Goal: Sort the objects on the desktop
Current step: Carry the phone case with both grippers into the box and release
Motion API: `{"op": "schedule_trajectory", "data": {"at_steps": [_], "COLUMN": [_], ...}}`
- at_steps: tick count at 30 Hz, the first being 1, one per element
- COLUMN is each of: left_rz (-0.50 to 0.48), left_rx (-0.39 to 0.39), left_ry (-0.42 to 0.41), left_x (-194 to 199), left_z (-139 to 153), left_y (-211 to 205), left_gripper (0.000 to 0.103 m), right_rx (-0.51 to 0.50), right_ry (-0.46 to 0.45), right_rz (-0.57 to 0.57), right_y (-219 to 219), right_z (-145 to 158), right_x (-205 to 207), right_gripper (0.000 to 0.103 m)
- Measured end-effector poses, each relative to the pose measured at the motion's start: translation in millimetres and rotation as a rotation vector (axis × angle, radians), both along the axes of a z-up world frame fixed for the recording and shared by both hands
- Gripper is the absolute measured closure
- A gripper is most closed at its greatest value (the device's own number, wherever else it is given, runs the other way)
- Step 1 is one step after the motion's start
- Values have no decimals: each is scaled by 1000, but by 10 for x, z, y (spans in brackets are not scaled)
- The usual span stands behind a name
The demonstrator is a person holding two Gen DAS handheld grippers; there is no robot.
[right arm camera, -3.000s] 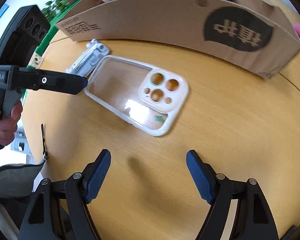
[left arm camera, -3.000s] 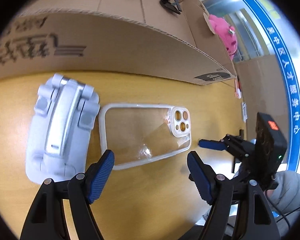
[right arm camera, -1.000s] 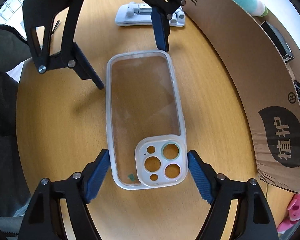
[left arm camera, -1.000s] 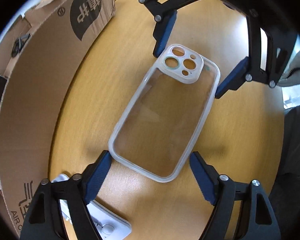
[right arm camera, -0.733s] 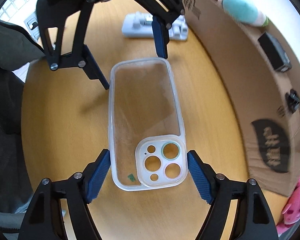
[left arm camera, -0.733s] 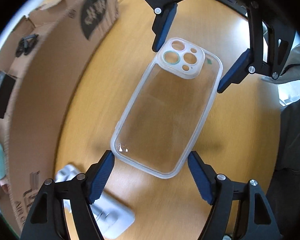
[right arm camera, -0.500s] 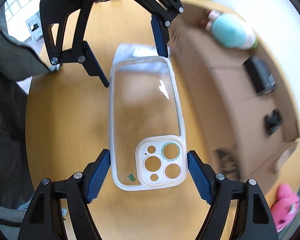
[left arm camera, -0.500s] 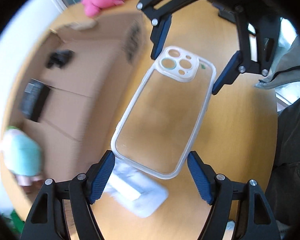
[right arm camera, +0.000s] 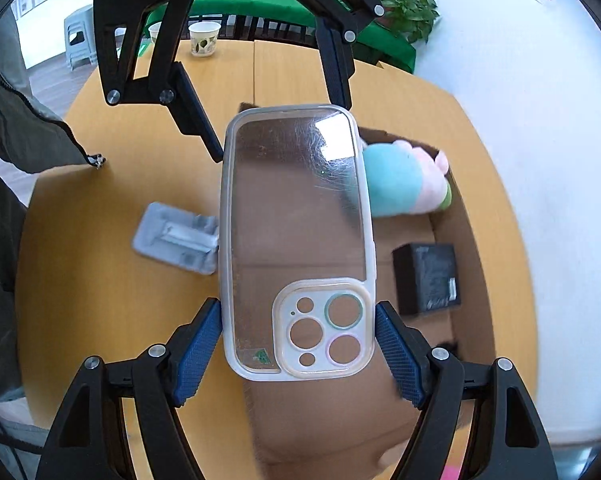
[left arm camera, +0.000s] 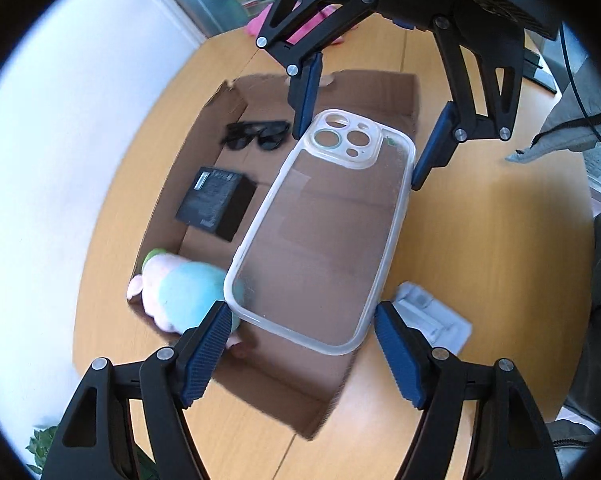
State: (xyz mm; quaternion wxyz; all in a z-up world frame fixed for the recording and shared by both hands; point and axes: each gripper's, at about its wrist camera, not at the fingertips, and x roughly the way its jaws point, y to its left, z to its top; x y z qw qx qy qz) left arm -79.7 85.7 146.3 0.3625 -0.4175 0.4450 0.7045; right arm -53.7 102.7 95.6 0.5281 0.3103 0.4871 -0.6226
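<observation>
Above the open cardboard box (left arm camera: 380, 92), the left gripper (left arm camera: 300, 344) and right gripper (right arm camera: 300, 348) are each clamping an end of a clear phone case (left arm camera: 324, 232), apparently light, flexible and slick-edged.

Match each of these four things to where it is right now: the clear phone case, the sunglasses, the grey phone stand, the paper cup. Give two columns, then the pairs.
Things:
1. clear phone case
2. sunglasses
3. grey phone stand
4. paper cup

Places:
A. at the far edge of the table
B. lying on the table beside the cardboard box
C. clamped at each end between the left gripper and the right gripper
D. inside the box

Pairs: 1-C, 2-D, 3-B, 4-A
</observation>
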Motion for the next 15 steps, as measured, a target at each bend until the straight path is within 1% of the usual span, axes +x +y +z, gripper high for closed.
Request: {"op": "schedule_trajectory", "data": {"at_steps": [5, 9, 15], "left_rz": [24, 32, 42], "left_rx": [-6, -9, -26], "left_ry": [-47, -111, -230], "left_x": [-193, -369, -699], "left_z": [-250, -533, -1065], "left_y": [-241, -386, -576], "left_gripper": [29, 29, 29], "right_rx": [15, 31, 49], "right_ry": [-36, -97, -201], "right_rz": [18, 14, -11], "right_y": [-190, -360, -562], "right_z": [-94, -314, -786], "right_x": [-150, -341, -630], "right_gripper": [22, 22, 22]}}
